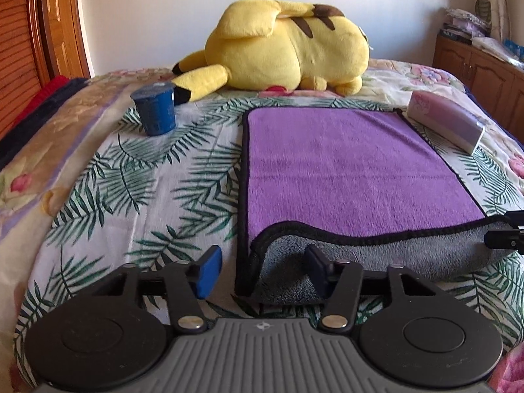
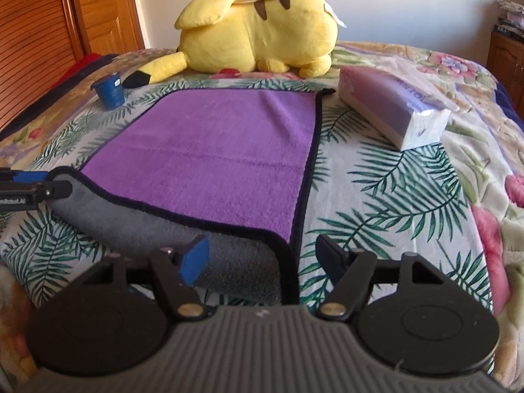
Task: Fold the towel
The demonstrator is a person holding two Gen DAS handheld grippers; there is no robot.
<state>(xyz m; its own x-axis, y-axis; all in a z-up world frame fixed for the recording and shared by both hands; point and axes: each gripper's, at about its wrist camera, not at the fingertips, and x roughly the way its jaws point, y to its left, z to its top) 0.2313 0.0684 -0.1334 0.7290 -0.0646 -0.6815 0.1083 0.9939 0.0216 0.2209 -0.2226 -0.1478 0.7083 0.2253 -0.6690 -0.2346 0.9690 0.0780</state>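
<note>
A: What shows from the left wrist?

B: The left gripper (image 1: 263, 270) stands with its jaws wide apart, straddling the near left corner of the towel (image 1: 344, 163). The towel lies on the bed (image 1: 98, 180), purple side up, with its near edge rolled over so the grey underside shows. One blue-padded finger is over the leaf-print cover, the other over the grey flap. At the far right edge the right gripper (image 1: 506, 229) is only partly in frame.

A: And around the towel?

B: A blue cup (image 1: 155, 108) stands well to the left, a tissue pack (image 1: 448, 121) lies just beside the far right corner, and a yellow plush toy (image 1: 285, 49) lies beyond.

A: The right wrist?

B: The right gripper (image 2: 262, 262) is spread open too, over the near right corner of the towel (image 2: 222, 150), with one finger above the grey fold and the other above the cover. The left gripper (image 2: 29, 190) reaches in at the left edge by the rolled corner. Cup (image 2: 109, 93), tissue pack (image 2: 393, 108) and plush toy (image 2: 255, 32) sit as before described.
</note>
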